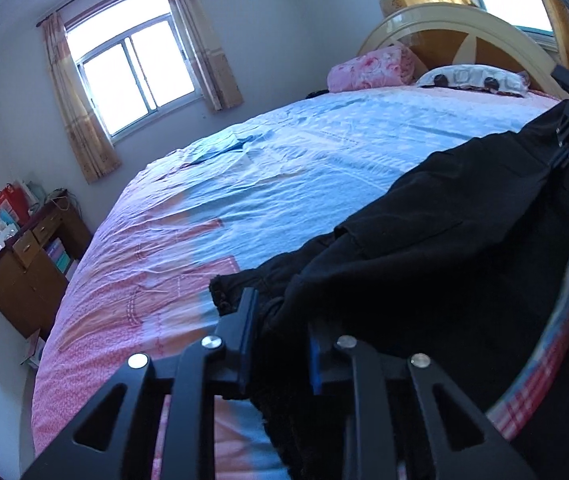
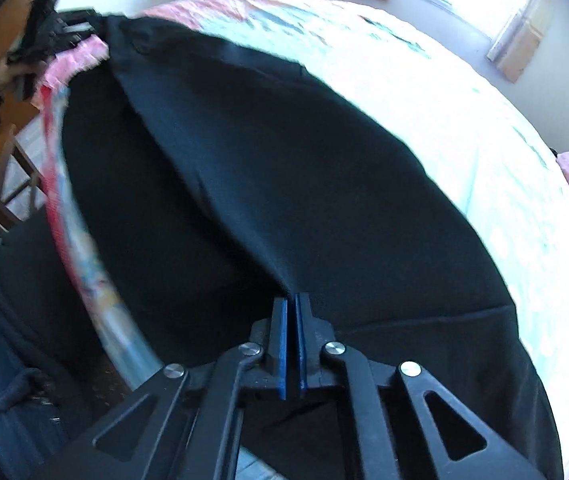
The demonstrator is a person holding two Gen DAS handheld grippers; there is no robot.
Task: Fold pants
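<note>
- Draping limp over the bed (image 1: pixel 284 168), the black pants (image 1: pixel 424 240) look soft and light; hemmed edges suit gripping
- Left gripper (image 1: pixel 280 340) pinches bunched cloth; right gripper (image 2: pixel 290 336) is clamped on a fold

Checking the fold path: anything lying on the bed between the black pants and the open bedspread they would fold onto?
Nothing visible. Both tongs, left and right, already pinch the black pants near the bed's edge. The bedspread beyond is bare; the pink blanket and pillow sit far off at the headboard.

Left tool (image 1: pixel 280 320) clamps black pants (image 1: pixel 424 248) on the bed (image 1: pixel 244 168).
</note>
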